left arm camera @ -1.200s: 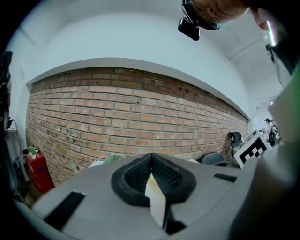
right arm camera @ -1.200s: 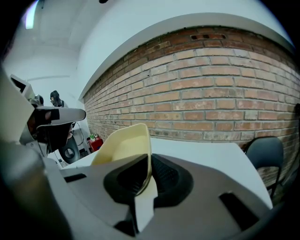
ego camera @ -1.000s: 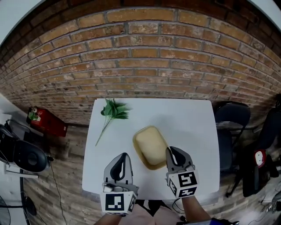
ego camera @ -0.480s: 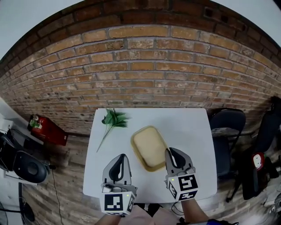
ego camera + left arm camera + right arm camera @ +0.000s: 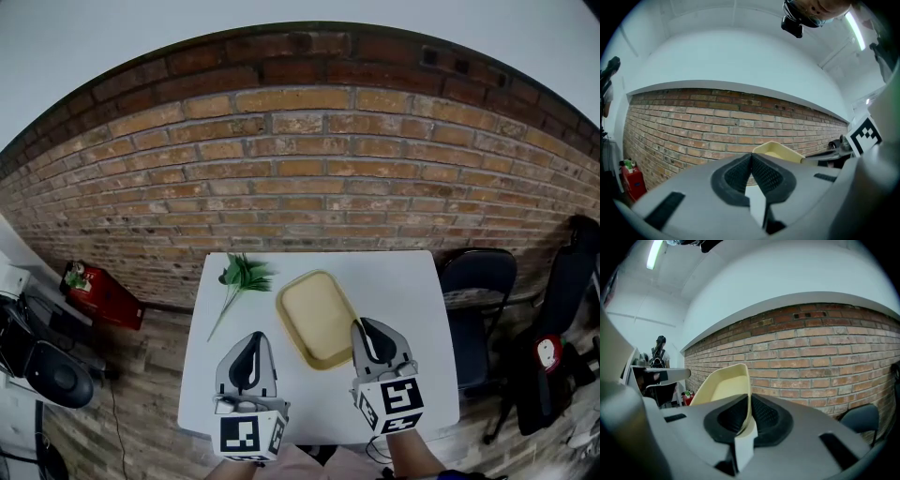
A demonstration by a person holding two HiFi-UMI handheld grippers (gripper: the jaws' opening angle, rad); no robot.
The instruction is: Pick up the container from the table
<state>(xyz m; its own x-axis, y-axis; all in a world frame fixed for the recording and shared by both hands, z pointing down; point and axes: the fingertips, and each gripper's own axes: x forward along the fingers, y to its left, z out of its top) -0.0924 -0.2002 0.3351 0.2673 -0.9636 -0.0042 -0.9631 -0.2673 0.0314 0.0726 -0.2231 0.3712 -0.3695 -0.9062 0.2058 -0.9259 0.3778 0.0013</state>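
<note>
right gripper [image 5: 749,412]: jaws narrow, pinched on the thin near rim of the cream plastic container [image 5: 723,386]. the container projects forward from the pads, tilted, with the brick wall [image 5: 825,357] behind it and no table beneath it in this view.

left gripper [image 5: 752,164]: jaws closed together with nothing between them. it is held beside the container, not touching it.

change over the last second: both grippers have risen. in the head view the container now reaches nearer the far edge of the white table [image 5: 412,309], beside the green plant sprig [image 5: 242,275].

judgement: the container is clear of the table and the pick-up is essentially complete. a single-rim grip may let it sag.
</note>
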